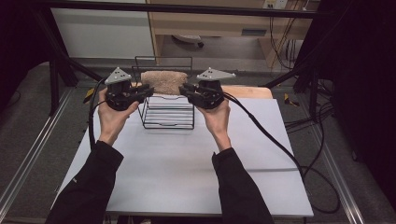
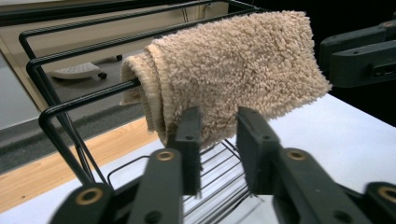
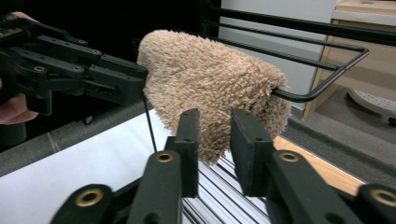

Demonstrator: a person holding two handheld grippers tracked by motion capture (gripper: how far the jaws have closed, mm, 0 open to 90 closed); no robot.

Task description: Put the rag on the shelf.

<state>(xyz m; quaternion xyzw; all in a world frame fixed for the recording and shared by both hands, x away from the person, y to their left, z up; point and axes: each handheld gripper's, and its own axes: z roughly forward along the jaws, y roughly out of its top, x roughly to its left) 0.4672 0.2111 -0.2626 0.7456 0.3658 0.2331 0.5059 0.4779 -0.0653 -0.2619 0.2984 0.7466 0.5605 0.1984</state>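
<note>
Hanging folded over the top rail of the black wire rack (image 1: 168, 112), at 12 o'clock on the white table (image 1: 187, 163): beige towel (image 1: 164, 81), draped down both sides of the bar. Judged nearly finished, with the cloth already placed and resting on its own. Flanking it, left gripper (image 1: 148, 90) at 9 o'clock of the towel and right gripper (image 1: 183, 89) at 3 o'clock, tips just beside its ends. Seen along the left gripper (image 2: 218, 135): jaws parted with a clear gap, towel edge hanging just beyond the pads, nothing pinched. Same along the right gripper (image 3: 215, 135): jaws apart, fluffy lower fold near the tips but not clamped. Left to do, by this reading: drawing both tools back toward 6 o'clock, perhaps straightening the drape. Inside the rack, below the cloth: bare slatted wire shelf, nothing stored on it.
</note>
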